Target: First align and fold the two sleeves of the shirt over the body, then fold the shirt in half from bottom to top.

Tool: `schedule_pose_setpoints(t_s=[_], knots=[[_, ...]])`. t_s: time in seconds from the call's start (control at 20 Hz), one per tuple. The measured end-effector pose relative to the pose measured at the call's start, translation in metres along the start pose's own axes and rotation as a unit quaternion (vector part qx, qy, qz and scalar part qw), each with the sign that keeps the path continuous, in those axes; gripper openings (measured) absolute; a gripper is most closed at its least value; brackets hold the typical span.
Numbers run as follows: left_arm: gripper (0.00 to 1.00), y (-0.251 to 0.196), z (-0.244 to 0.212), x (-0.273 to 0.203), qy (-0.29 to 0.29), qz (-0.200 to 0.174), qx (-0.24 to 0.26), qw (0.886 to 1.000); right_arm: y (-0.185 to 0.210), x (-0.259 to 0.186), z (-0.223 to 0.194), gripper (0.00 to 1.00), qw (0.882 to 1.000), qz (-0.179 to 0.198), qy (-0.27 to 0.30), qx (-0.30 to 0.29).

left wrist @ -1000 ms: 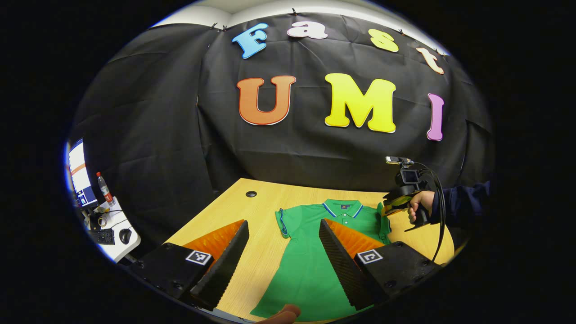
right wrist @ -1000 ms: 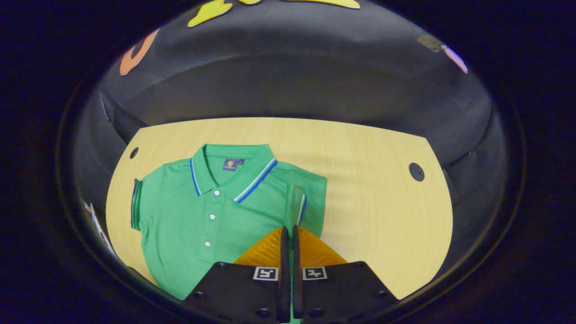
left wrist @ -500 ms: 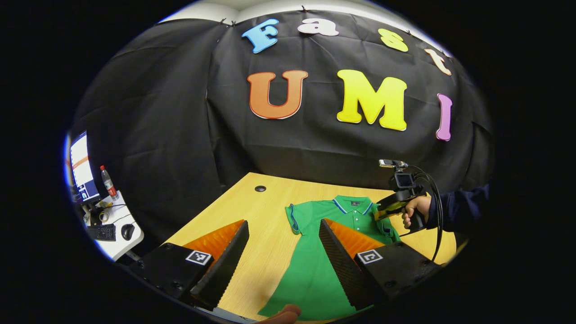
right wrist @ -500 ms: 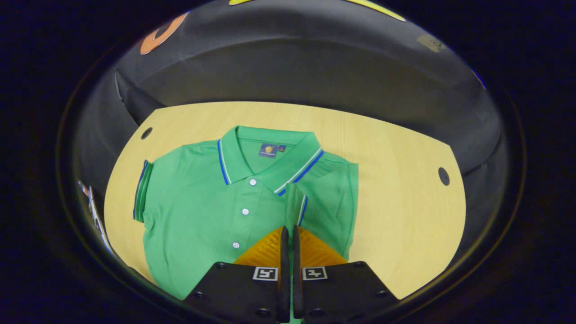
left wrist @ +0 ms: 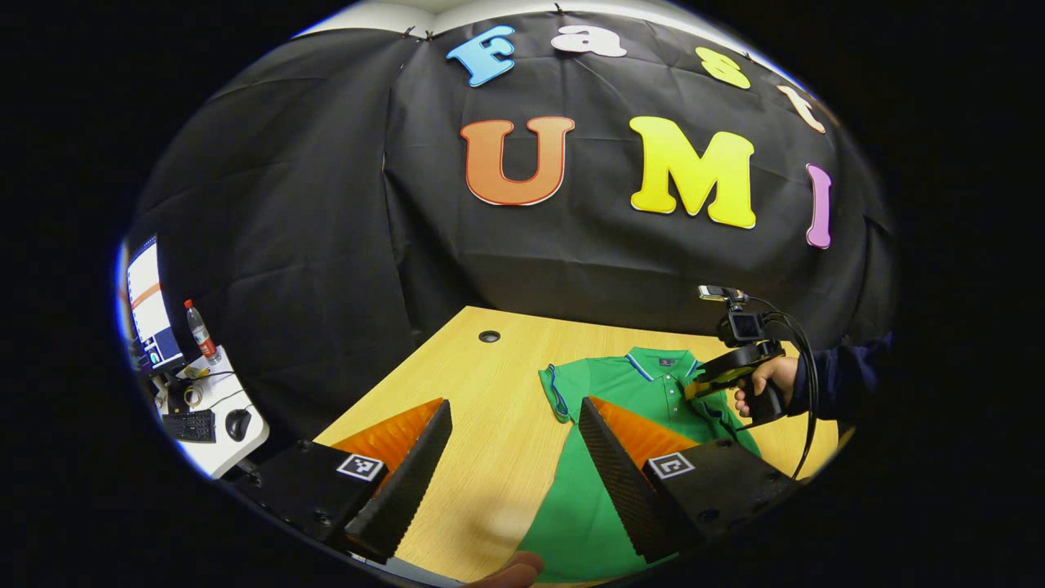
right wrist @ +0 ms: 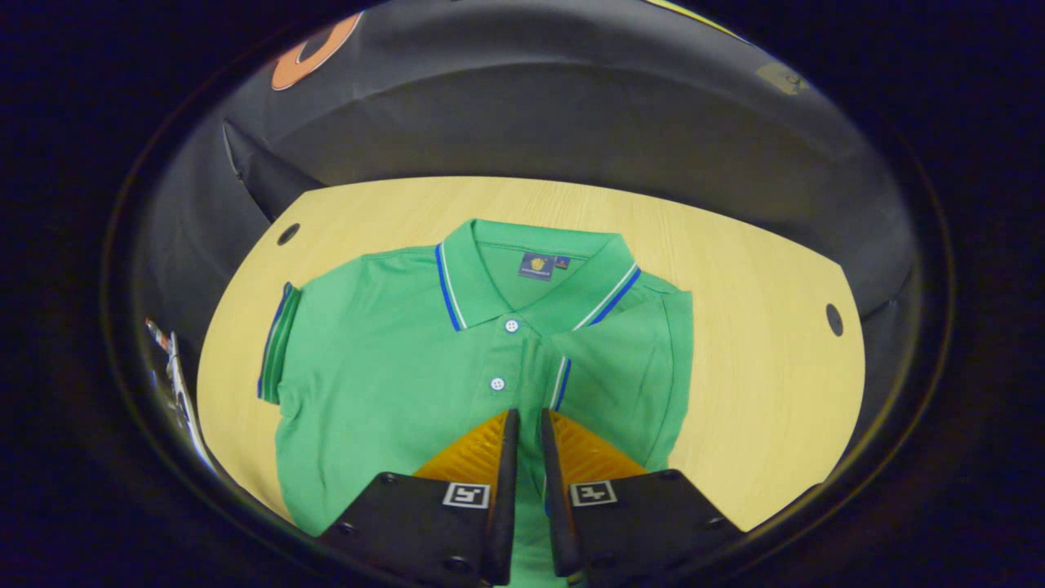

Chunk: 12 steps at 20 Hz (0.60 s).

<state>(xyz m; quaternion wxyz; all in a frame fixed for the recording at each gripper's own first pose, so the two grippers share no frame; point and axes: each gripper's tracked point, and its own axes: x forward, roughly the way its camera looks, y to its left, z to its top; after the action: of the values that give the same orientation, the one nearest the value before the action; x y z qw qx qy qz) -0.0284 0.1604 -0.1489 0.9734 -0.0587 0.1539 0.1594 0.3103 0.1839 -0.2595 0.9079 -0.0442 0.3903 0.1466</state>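
Now my right gripper (right wrist: pixel 522 425) pinches the polo shirt's (right wrist: pixel 392 384) folded sleeve (right wrist: pixel 608 367); I'd release flat, left gripper (left wrist: pixel 514 433) spread wide.

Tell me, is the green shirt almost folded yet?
Not yet. One sleeve of the green polo shirt already lies folded over the body, with the right gripper nearly shut over its cuff. The other sleeve lies spread on the wooden table; the left gripper hangs open. The bottom-to-top fold comes last.
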Motion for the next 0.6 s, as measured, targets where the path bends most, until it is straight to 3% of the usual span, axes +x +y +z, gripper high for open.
schedule_pose_setpoints(t_s=[0.05,0.1,0.15,0.25,0.3,0.4,0.6], knots=[[1.00,0.002,0.000,0.006,0.002,-0.003,0.000,1.000,0.006,-0.007,0.000,0.19,1.000,0.013,-0.003,0.008],[1.00,0.002,-0.002,0.012,0.007,-0.008,0.001,1.000,0.012,-0.012,0.001,0.29,1.000,0.026,-0.006,0.012],[1.00,0.005,-0.004,0.021,0.009,-0.009,0.003,1.000,0.015,-0.019,0.000,0.31,0.999,0.029,-0.011,0.011],[1.00,0.007,-0.005,0.037,0.011,-0.018,0.007,1.000,0.019,-0.035,-0.003,0.48,0.999,0.032,-0.023,0.006],[1.00,0.007,-0.006,0.048,0.013,-0.023,0.010,1.000,0.023,-0.045,-0.005,0.65,0.999,0.037,-0.026,0.005],[1.00,0.001,-0.010,0.071,0.022,-0.035,0.014,0.999,0.029,-0.067,-0.014,0.89,0.998,0.047,-0.034,0.005],[1.00,-0.015,-0.017,0.116,0.038,-0.059,0.014,0.997,0.025,-0.113,-0.032,0.96,0.998,0.035,-0.059,-0.017]])
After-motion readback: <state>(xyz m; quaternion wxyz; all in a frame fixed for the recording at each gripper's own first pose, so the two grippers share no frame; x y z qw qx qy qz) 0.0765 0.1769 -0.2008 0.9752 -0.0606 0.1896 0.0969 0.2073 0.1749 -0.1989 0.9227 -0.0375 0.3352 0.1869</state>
